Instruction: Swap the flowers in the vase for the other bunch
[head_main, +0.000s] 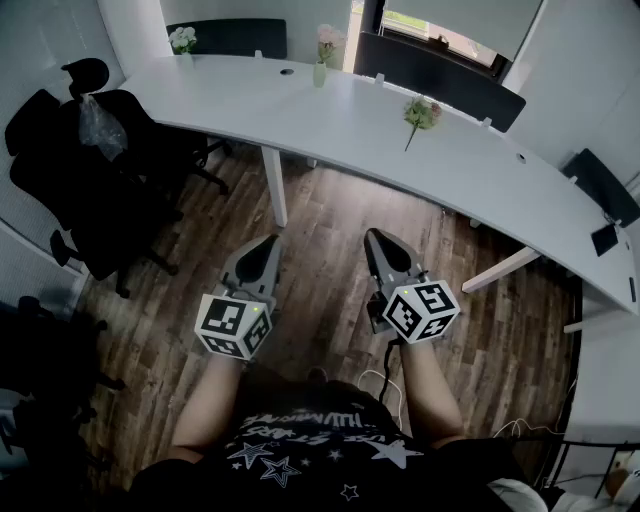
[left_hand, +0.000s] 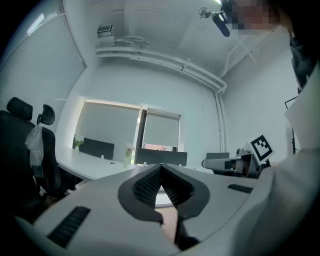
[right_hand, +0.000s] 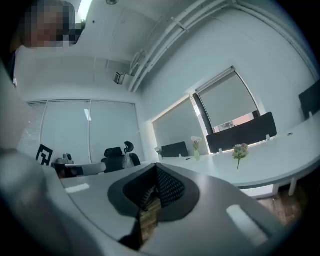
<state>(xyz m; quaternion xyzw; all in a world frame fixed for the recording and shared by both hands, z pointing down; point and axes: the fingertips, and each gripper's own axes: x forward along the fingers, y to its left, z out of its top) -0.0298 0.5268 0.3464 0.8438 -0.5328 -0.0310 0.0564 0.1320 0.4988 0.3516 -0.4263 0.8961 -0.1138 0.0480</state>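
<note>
**Step:** judged not yet begun; the person stands back from the tabletop (head_main: 480, 170).

**Grippers, two:** left gripper (head_main: 271, 240) and right gripper (head_main: 373, 234), both level, jaws closed on nothing.

**Vase, one:** the vase (head_main: 319, 74) stands near the far edge with pink flowers (head_main: 327, 38) in it.

**Loose bunch, one:** the loose bunch (head_main: 421, 112) lies mid-tabletop, well apart from the vase.

**White bunch, one:** the white bunch (head_main: 182, 39) is at the far left corner; its holder is unclear.

**Next, likely:** approach the tabletop, open one gripper and take the stems in the vase.

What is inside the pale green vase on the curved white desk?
A bunch of pale pink flowers stands in the pale green vase. Stems within and any water are too small to make out.
</note>
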